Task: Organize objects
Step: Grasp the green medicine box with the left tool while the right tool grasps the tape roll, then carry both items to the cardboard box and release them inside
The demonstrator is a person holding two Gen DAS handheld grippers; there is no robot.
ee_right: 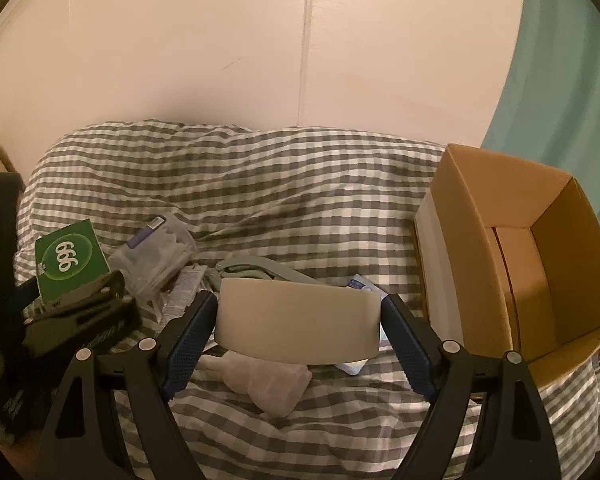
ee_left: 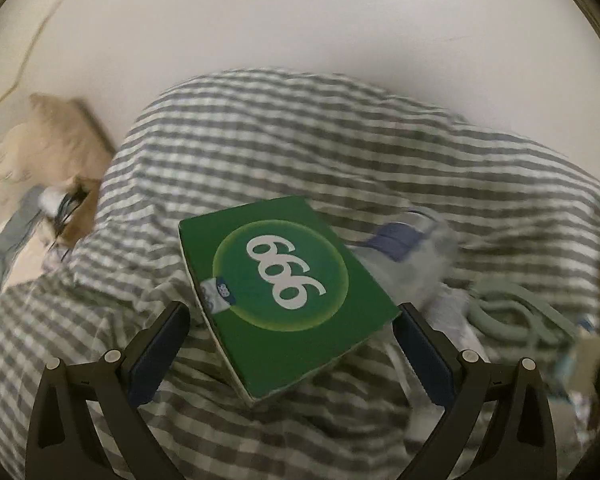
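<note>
My left gripper (ee_left: 290,312) holds a green box marked 999 (ee_left: 276,292) between its blue pads, lifted over the checked bedding; the box and that gripper also show in the right wrist view (ee_right: 70,256). My right gripper (ee_right: 298,300) is shut on a wide cream roll of tape (ee_right: 296,316), held above the bed. An open cardboard box (ee_right: 480,216) stands to its right, with nothing visible inside.
Grey-and-white checked bedding (ee_right: 260,184) covers the bed against a pale wall. On it lie a clear plastic bag (ee_right: 160,252), a grey-green strap (ee_right: 260,268), a white wrapped packet (ee_right: 268,380) and papers. A tan pillow (ee_left: 60,136) is at the left.
</note>
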